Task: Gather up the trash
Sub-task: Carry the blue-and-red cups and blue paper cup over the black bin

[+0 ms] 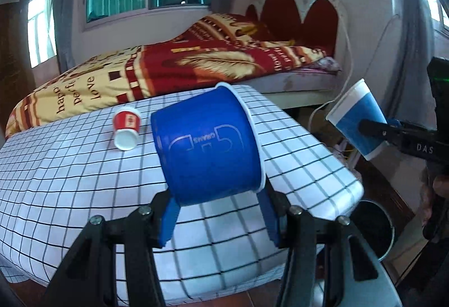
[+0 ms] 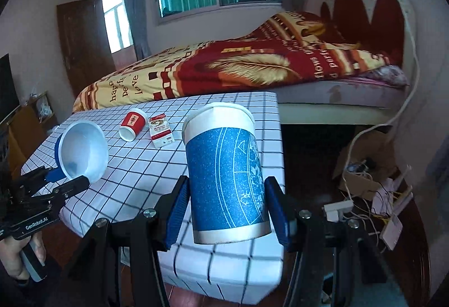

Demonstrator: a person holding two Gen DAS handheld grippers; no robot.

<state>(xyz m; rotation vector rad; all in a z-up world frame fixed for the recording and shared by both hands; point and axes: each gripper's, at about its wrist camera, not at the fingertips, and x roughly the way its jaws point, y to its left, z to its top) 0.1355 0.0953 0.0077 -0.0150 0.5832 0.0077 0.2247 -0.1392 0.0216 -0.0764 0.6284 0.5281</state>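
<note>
My left gripper (image 1: 217, 211) is shut on a wide blue paper bowl (image 1: 207, 144), held tilted above the checked table (image 1: 70, 180). The right wrist view shows that bowl (image 2: 82, 152) with its white inside, gripped by the left gripper (image 2: 67, 179). My right gripper (image 2: 227, 211) is shut on a blue-and-white paper cup (image 2: 227, 180), upright over the table's right edge. From the left wrist view this cup (image 1: 356, 121) hangs off the table's right side in the right gripper (image 1: 376, 135). A red paper cup (image 2: 133, 124) lies on its side beside a small carton (image 2: 161, 131).
A dark round bin (image 1: 373, 228) stands on the floor below the table's right corner. A bed (image 2: 224, 68) with a red-and-yellow cover runs behind the table. Cables, a power strip (image 2: 336, 208) and cardboard litter the floor to the right. A person's hand (image 2: 25, 256) holds the left gripper's handle.
</note>
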